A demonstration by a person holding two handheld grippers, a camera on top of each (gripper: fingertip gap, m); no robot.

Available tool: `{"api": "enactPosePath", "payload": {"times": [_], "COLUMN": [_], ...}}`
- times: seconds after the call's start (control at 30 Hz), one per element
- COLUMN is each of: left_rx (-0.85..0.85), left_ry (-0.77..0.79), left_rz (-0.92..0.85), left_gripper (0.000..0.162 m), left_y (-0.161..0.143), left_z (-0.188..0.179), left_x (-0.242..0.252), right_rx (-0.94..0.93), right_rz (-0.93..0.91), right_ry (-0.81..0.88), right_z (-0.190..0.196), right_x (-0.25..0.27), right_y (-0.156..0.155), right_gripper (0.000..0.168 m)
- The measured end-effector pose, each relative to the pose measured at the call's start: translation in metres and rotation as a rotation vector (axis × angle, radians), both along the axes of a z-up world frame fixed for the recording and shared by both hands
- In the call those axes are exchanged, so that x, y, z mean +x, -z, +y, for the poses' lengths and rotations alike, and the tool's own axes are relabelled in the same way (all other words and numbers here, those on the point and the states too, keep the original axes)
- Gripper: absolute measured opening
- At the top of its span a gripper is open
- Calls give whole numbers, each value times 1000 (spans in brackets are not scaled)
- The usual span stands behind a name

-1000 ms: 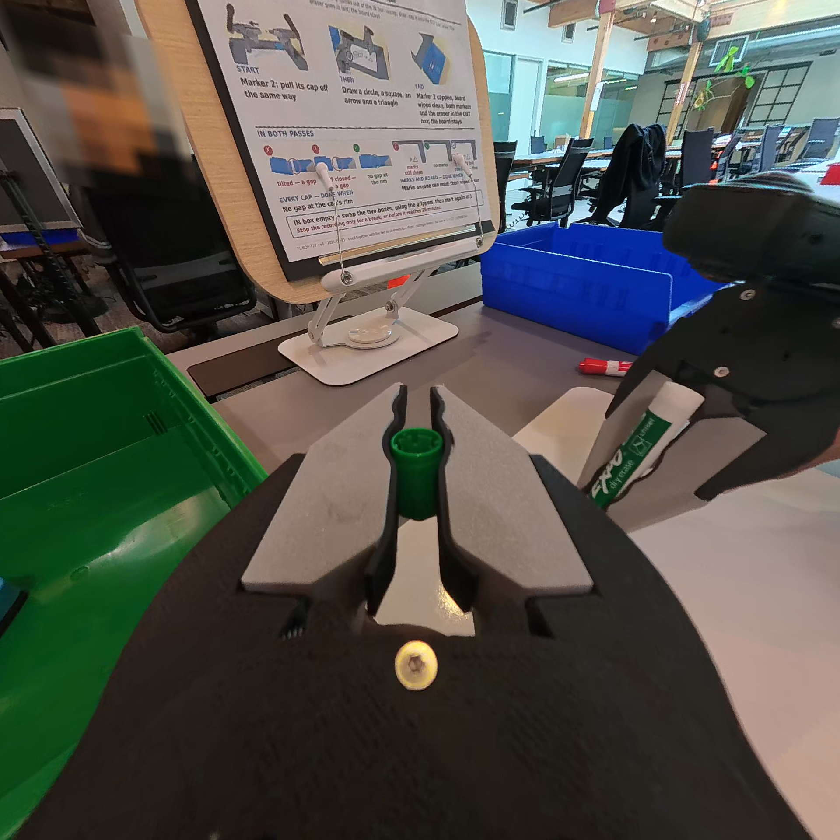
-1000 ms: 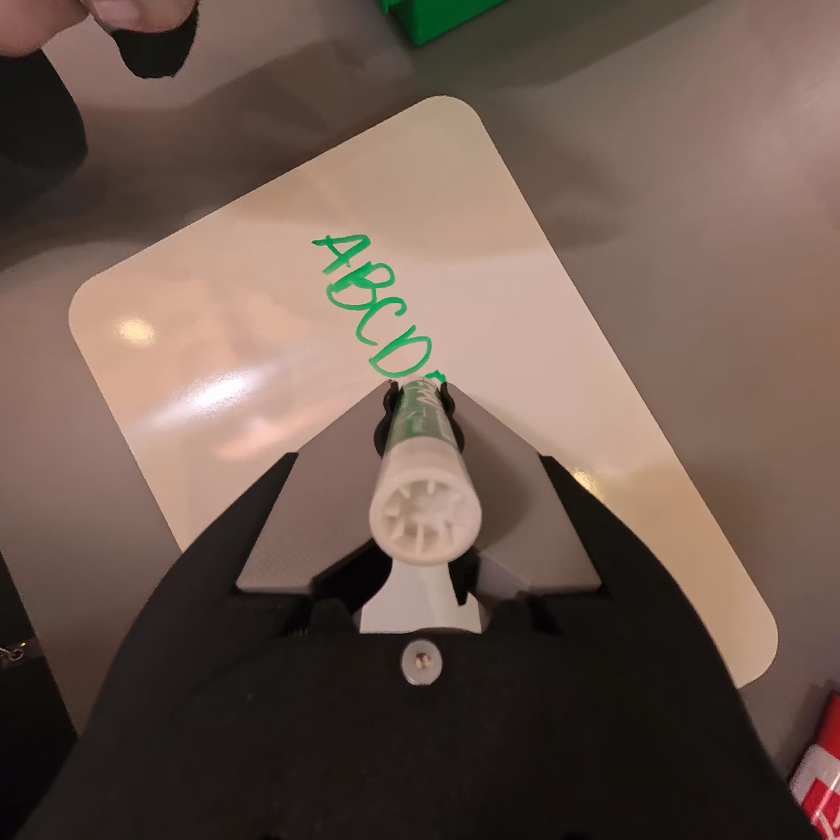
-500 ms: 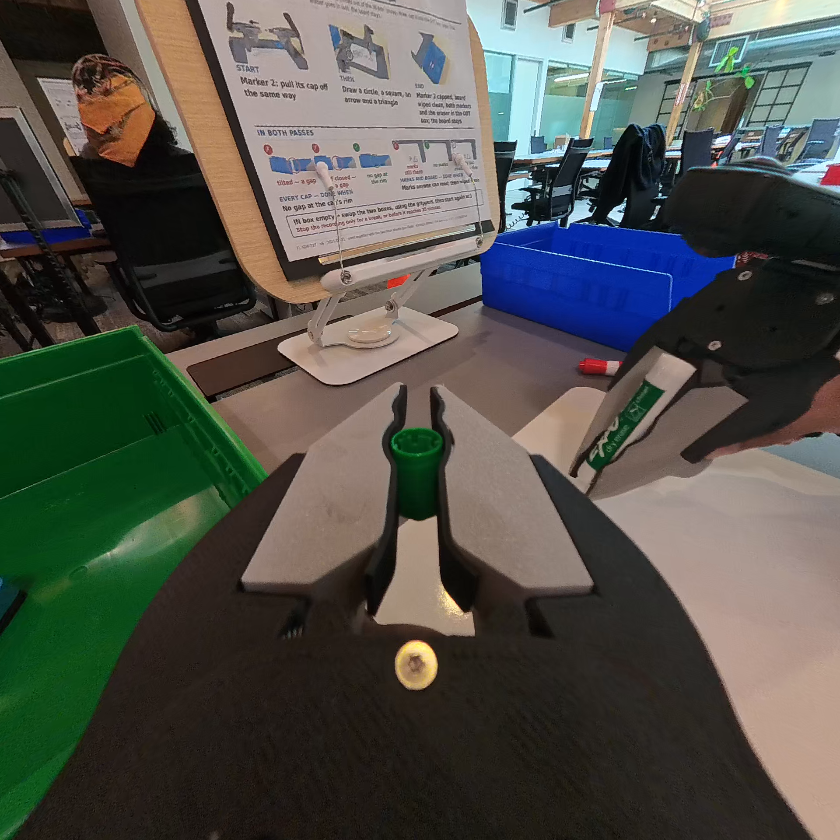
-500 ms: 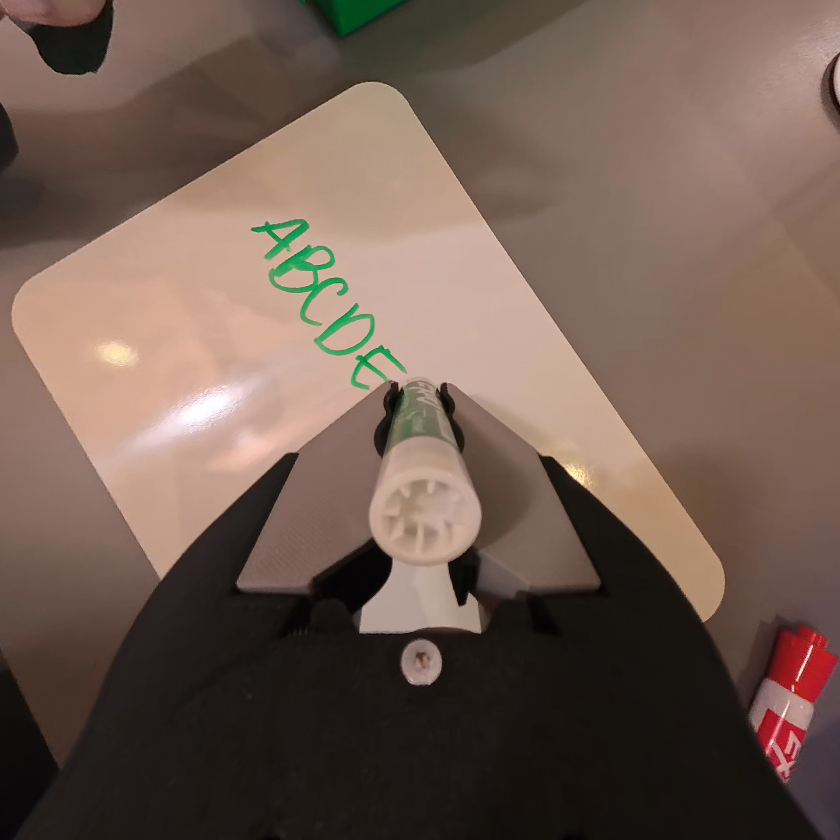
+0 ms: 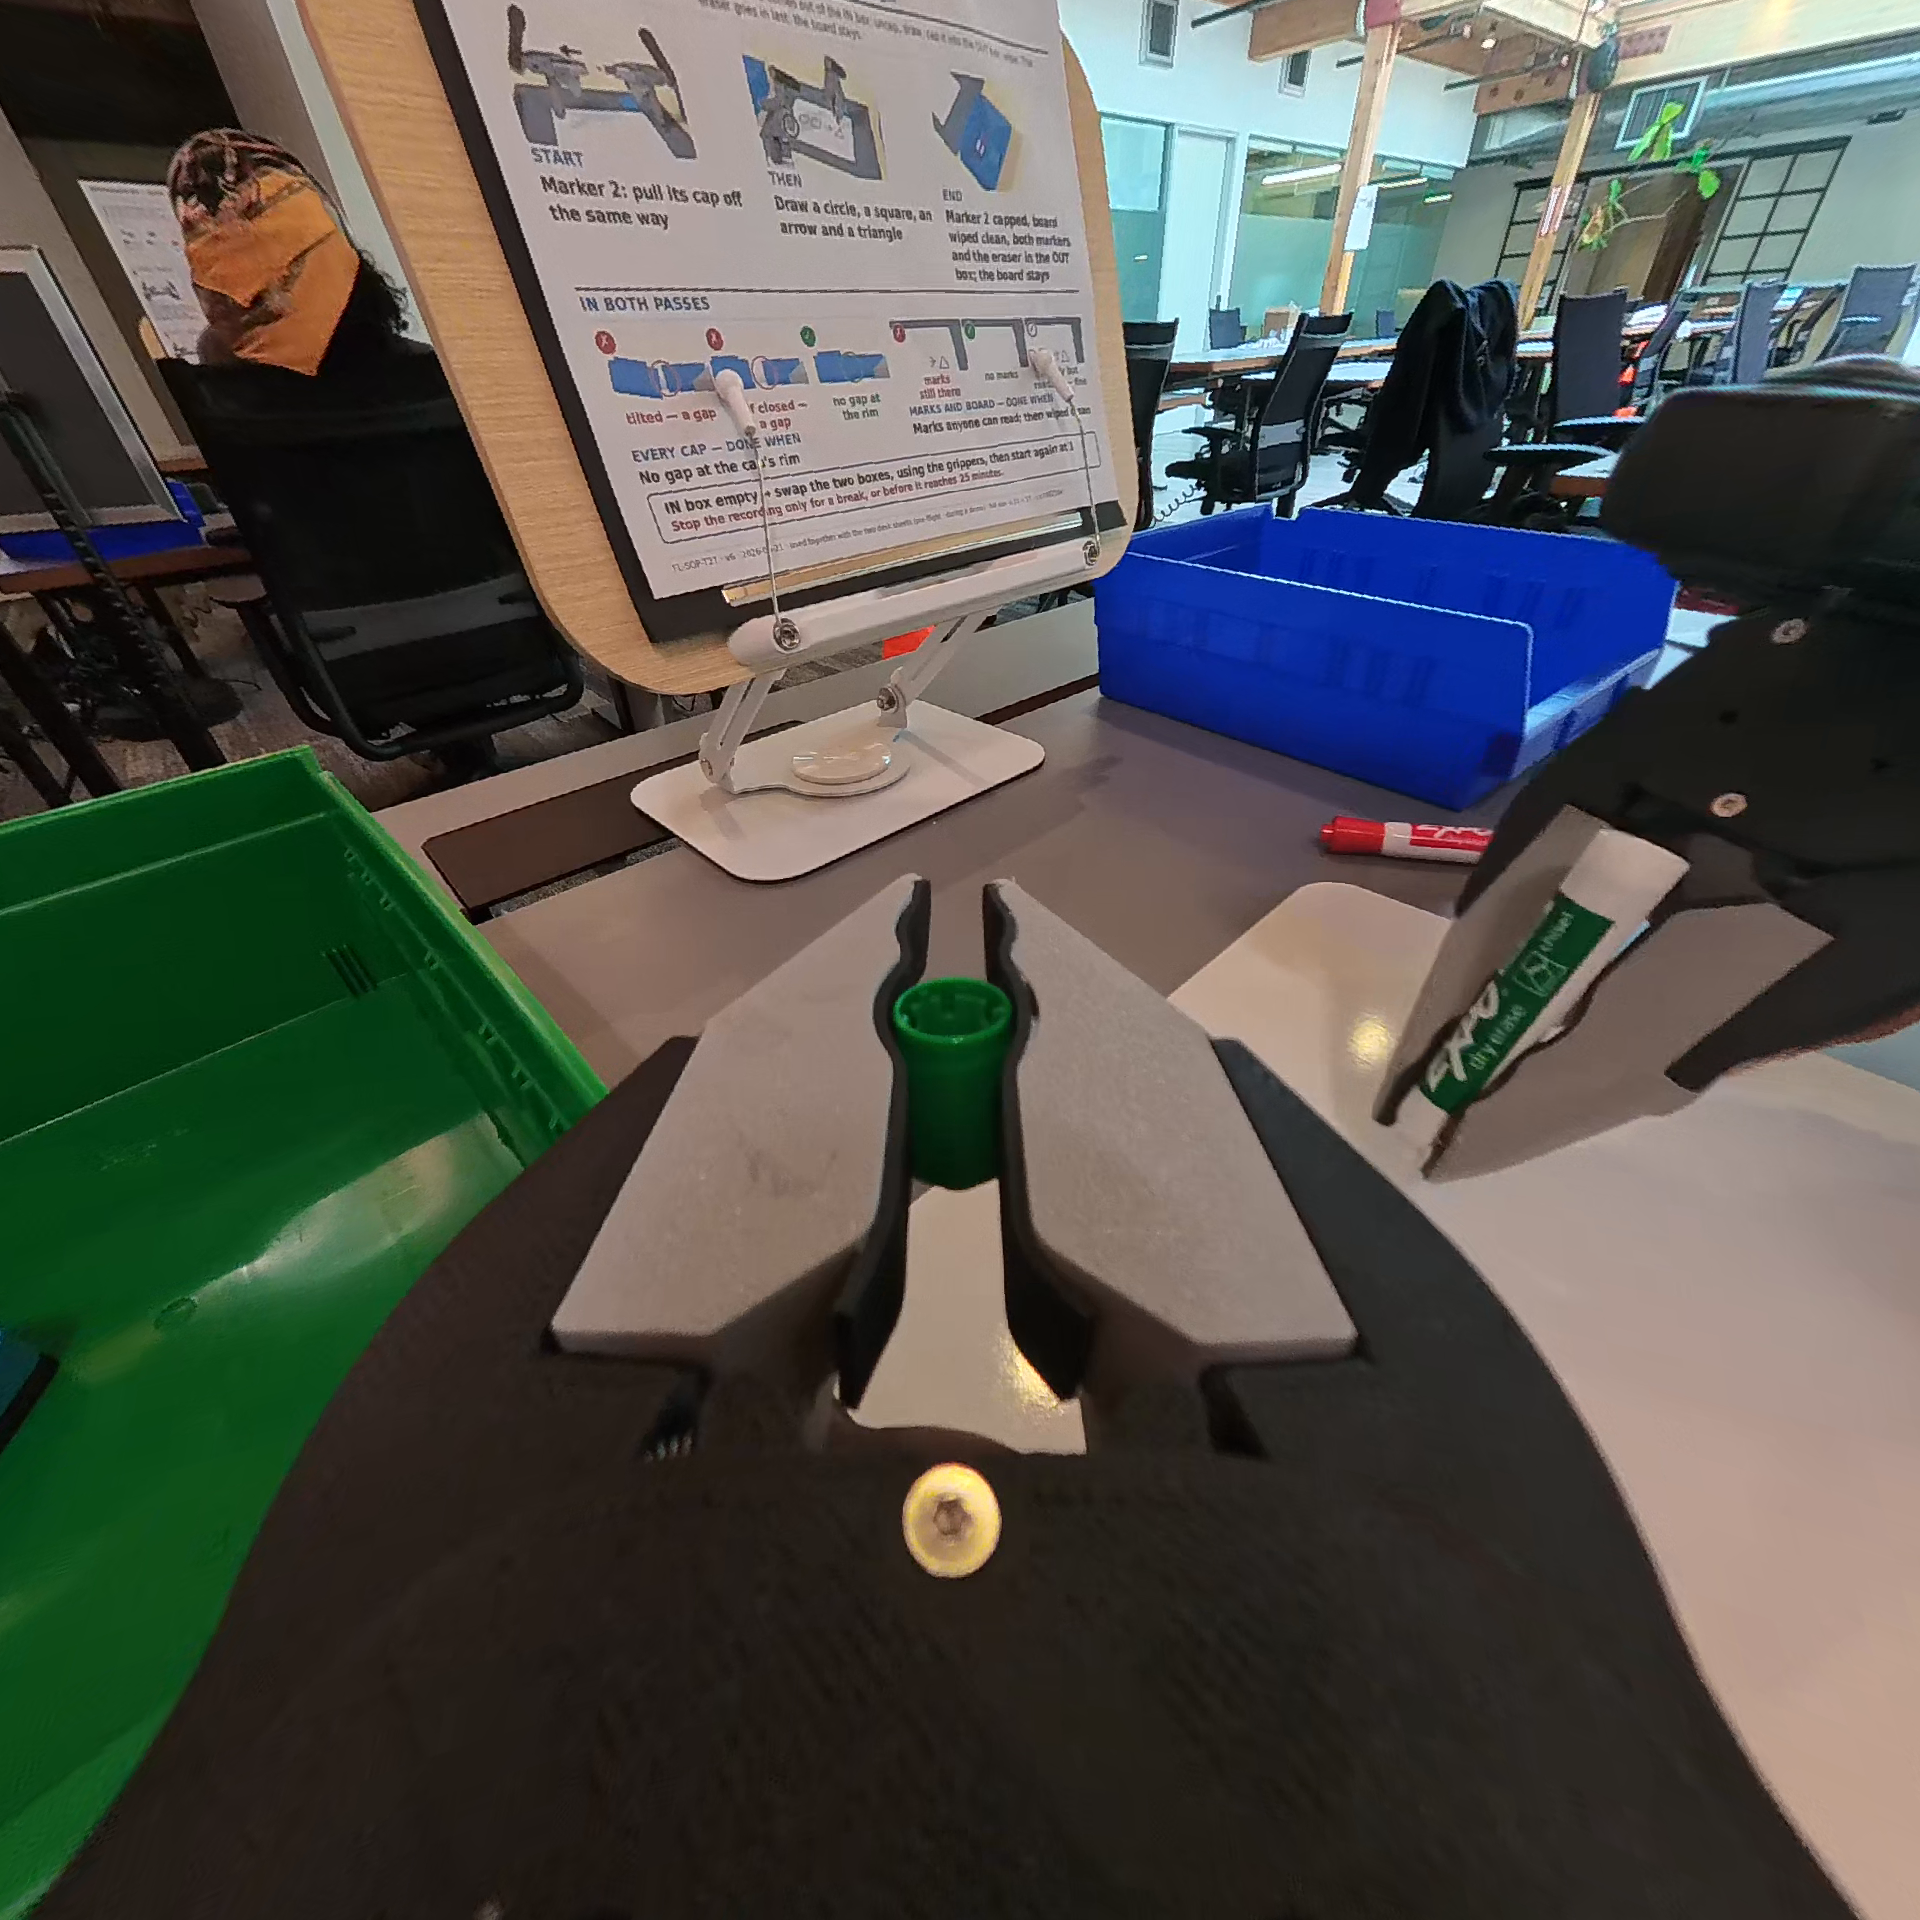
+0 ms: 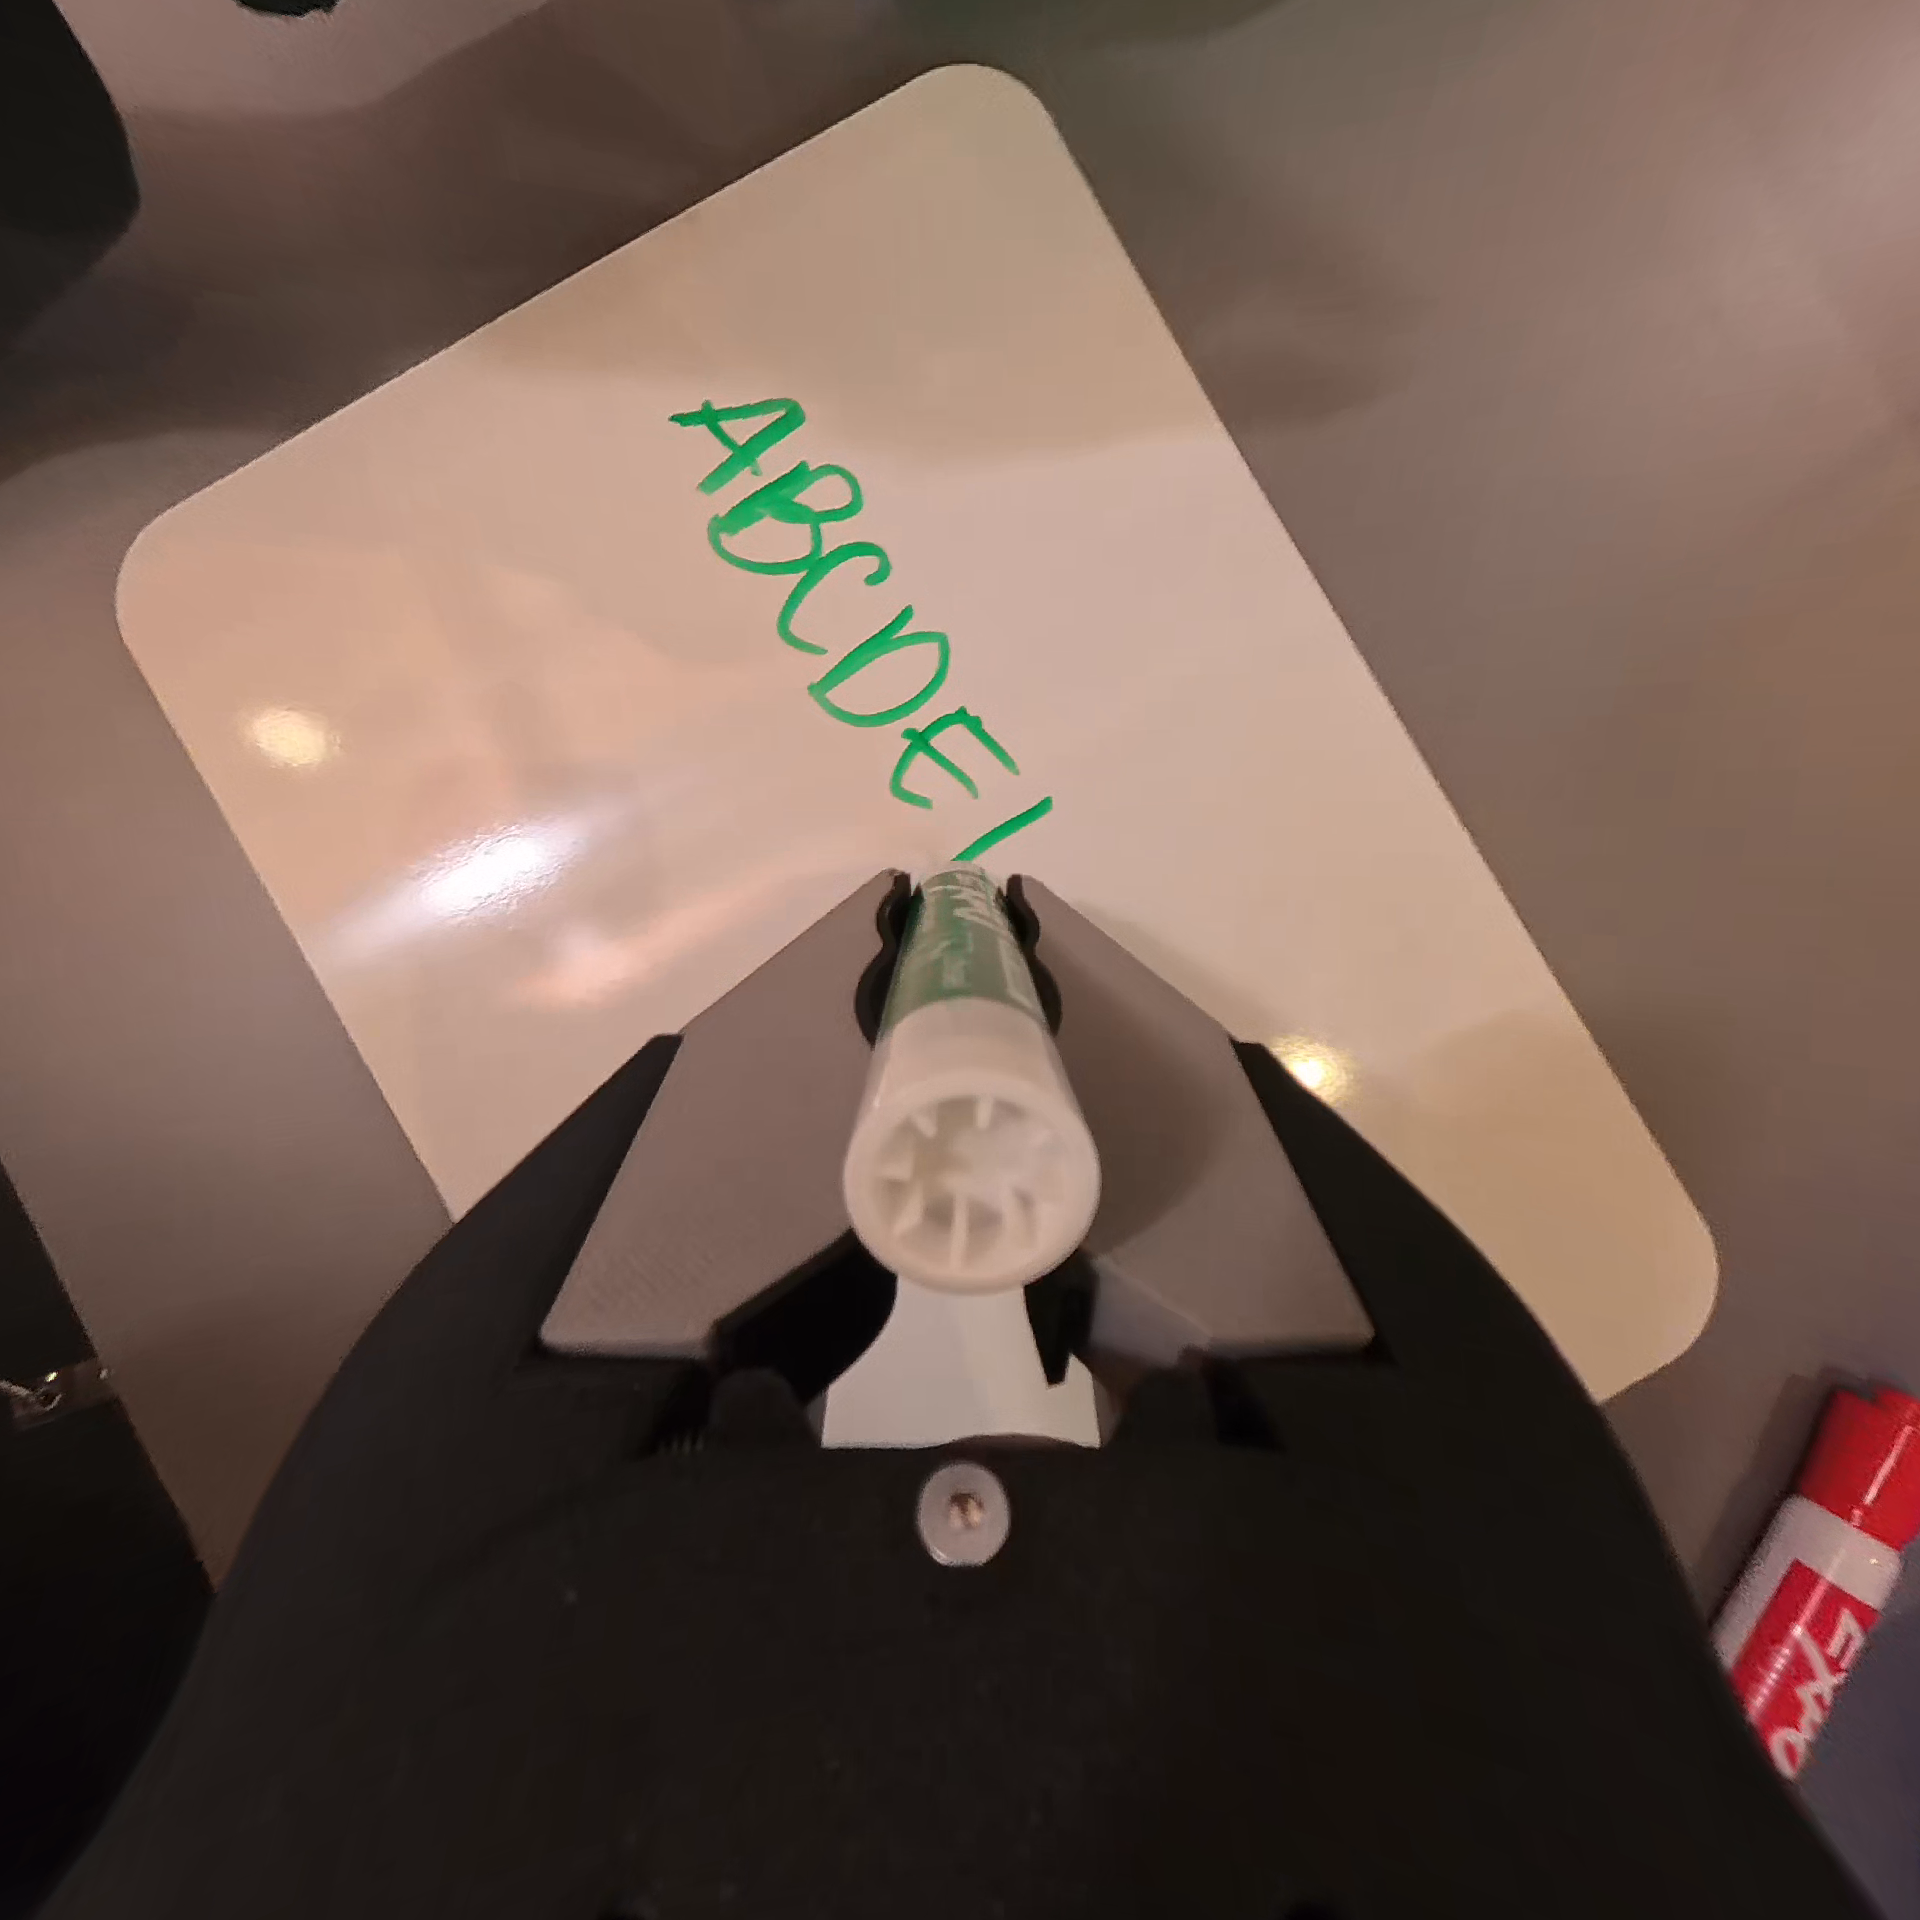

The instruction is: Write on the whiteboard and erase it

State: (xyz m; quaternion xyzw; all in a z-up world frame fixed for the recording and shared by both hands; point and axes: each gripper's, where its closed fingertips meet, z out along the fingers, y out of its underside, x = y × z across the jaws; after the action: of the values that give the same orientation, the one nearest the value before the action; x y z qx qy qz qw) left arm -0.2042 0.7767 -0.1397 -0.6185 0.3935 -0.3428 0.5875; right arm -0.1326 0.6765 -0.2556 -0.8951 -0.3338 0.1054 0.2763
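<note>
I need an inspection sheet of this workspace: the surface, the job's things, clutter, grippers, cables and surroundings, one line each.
Surface: grey tabletop, no spills seen.
Job's things: white rounded whiteboard lying flat, with green handwriting; green-labelled dry-erase marker, tip at the board; green marker cap.
Clutter: capped red marker beside the board; green plastic bin; blue plastic bin; instruction sheet on white stand.
Grippers: left gripper clamps the cap; right gripper clamps the marker.
Cables: nothing seen.
Surroundings: open office, black chairs, a seated person.
</note>
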Motion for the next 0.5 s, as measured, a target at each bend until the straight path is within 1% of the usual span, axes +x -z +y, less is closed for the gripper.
{"api": "enactPosePath", "payload": {"times": [0.2, 0.3, 0.5], "left_rx": [-3, -5, -4], "left_ry": [-2, -1, -2], "left_rz": [-2, -2, -4], "left_gripper": [9, 9, 9], "left_y": [0, 1, 0], "left_z": [1, 1, 1], "left_x": [-1, 0, -1], "right_rx": [36, 21, 16], "right_rz": [38, 17, 15], "right_ry": [47, 47, 79], "right_z": [20, 22, 20], "right_x": [5, 7, 22], "right_y": [-4, 2, 2], "right_gripper": [16, 16, 16]}}
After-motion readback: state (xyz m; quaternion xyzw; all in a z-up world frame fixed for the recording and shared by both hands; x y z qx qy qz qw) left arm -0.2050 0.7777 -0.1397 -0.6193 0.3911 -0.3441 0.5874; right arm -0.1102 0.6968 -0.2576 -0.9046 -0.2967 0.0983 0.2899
